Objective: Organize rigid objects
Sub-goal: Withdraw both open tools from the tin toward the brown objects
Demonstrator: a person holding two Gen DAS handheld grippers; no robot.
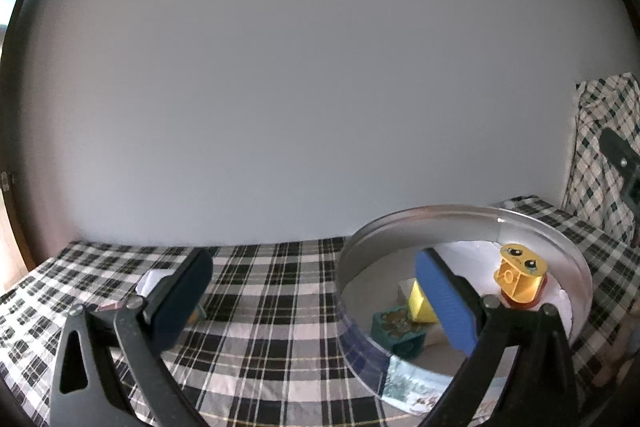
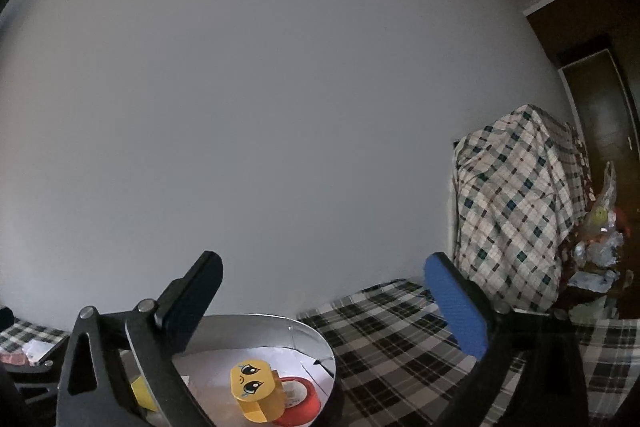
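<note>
Toy blocks sit in the round metal tin [image 1: 560, 239] on the plaid table [image 1: 272, 291]: a teal block [image 1: 394, 331], a yellow wedge [image 1: 420, 303], and farther in a yellow face block [image 1: 520, 275] atop red tape [image 2: 300, 399]. Both the left tool [image 1: 312, 303] and right tool [image 2: 320, 311] are spread, empty. Beyond the left finger, a white item [image 1: 154, 279] lies outside; approach low, straddle it squarely.

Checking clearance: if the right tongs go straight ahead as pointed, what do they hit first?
Probably nothing near. The right tongs stand open, aimed above the round tin at the bare wall; the wall looks first, though depth is unclear.
</note>
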